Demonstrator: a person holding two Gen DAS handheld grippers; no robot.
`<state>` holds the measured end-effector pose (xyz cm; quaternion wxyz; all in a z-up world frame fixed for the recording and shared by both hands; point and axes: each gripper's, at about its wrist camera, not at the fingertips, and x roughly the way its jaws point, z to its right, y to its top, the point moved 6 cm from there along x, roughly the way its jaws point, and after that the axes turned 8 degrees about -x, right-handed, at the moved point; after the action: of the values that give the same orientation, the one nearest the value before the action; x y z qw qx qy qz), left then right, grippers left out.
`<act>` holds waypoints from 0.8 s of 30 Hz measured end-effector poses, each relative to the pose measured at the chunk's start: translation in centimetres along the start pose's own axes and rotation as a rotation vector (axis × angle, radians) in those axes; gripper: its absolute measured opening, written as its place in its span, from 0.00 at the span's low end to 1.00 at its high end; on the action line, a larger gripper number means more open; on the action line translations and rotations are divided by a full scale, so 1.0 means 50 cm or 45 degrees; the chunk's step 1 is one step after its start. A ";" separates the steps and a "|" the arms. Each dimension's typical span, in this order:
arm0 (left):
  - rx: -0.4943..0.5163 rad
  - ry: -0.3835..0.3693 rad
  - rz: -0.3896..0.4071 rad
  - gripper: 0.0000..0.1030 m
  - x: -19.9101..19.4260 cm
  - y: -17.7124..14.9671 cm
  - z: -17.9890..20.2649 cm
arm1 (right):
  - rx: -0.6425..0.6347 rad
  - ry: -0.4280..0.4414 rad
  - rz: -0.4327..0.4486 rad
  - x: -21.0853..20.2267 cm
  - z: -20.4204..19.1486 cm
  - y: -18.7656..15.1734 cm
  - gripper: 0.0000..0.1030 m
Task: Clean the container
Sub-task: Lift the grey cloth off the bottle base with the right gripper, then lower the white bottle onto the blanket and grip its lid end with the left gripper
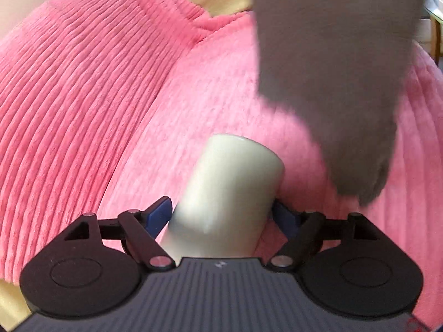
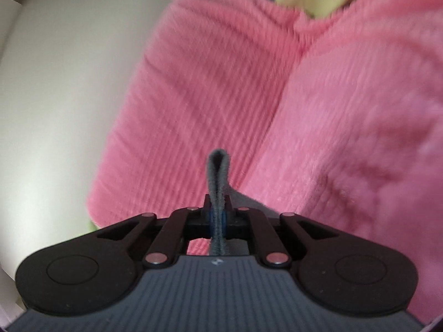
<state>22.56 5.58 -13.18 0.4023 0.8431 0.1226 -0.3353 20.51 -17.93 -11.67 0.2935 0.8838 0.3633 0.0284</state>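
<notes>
My left gripper (image 1: 221, 213) has its jaws around a cream cylindrical container (image 1: 227, 193), pads right beside its sides, but I can't tell if they're actually pressing. If they aren't, it could slide out and drop onto the pink ribbed blanket (image 1: 97, 96). My right gripper (image 2: 218, 218) is clenched on a folded grey cloth (image 2: 217, 177). It's blurry and hanging nearby, so a hasty wipe might knock the container loose.

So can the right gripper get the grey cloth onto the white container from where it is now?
Probably yes. The right gripper is shut on the grey cloth, which hangs just above and beside the white container between the left gripper's fingers. Nothing shows between cloth and container.
</notes>
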 end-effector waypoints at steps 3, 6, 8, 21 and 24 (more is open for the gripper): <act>-0.103 0.044 0.035 0.92 -0.092 -0.023 -0.005 | -0.013 0.011 0.021 -0.076 -0.041 -0.001 0.05; -0.224 0.094 0.062 0.96 -0.170 -0.029 -0.010 | -0.034 0.017 0.024 -0.142 -0.072 -0.010 0.05; -0.354 0.107 0.050 0.96 -0.218 -0.031 -0.010 | -0.037 0.033 0.036 -0.176 -0.099 -0.011 0.05; -0.958 0.110 0.012 0.96 -0.485 -0.108 -0.004 | -0.185 0.119 0.071 -0.361 -0.284 -0.057 0.05; -0.987 0.109 0.044 0.96 -0.517 -0.117 -0.005 | -0.218 0.099 0.046 -0.369 -0.309 -0.063 0.05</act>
<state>0.60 11.18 0.61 0.6911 0.6437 0.2426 -0.2216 0.92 -20.59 2.39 0.3529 0.8602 0.3546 0.0989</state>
